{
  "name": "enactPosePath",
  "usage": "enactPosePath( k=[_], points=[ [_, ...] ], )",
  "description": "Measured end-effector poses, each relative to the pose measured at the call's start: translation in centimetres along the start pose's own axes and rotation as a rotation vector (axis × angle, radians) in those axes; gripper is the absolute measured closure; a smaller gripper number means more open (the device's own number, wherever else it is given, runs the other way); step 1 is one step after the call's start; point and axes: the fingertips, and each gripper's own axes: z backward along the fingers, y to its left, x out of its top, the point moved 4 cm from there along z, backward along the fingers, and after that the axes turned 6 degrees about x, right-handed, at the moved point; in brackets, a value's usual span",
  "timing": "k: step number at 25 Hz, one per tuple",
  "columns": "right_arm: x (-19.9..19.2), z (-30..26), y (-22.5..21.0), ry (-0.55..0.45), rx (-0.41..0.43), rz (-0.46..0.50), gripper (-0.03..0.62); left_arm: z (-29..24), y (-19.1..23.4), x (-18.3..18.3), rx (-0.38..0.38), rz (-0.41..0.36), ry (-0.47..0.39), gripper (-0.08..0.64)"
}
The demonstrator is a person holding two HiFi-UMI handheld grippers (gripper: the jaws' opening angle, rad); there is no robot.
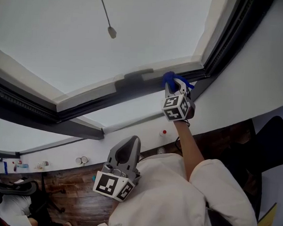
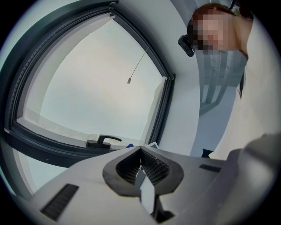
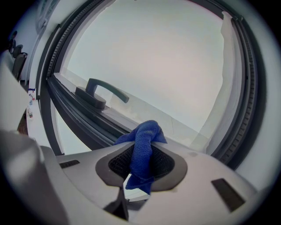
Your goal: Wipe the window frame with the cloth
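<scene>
Head view: the window frame [image 1: 92, 104] crosses mid-picture, from upper right down to the left edge. On it, at centre, the window handle [image 1: 138, 75]. Just right of that, the cloth [image 1: 168, 79] touches the frame, gripped in the right tongs [image 1: 175, 84]. The left tongs [image 1: 131, 140] sit lower centre, well apart from the frame. A cord weight [image 1: 111, 32] hangs upper centre, before the pane [image 1: 151, 29].

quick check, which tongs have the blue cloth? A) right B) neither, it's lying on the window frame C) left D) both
A: the right gripper view shows the blue cloth pinched between the jaws of the right tongs, while the left tongs are shut with nothing between them.
</scene>
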Motion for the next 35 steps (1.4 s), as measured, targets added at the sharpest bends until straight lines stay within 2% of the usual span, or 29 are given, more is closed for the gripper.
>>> enactPosePath(
  k=[16,35],
  points=[
    [1.6,-0.2,3.1,0.022,-0.038,-0.030,0.511,2.3,4.1,0.9,-0.026,0.025,0.011,0.551],
    [4.3,-0.3,8.2,0.001,-0.018,-0.004,0.511,3.7,7.1,0.9,-0.048,0.036,0.029,0.551]
  ],
)
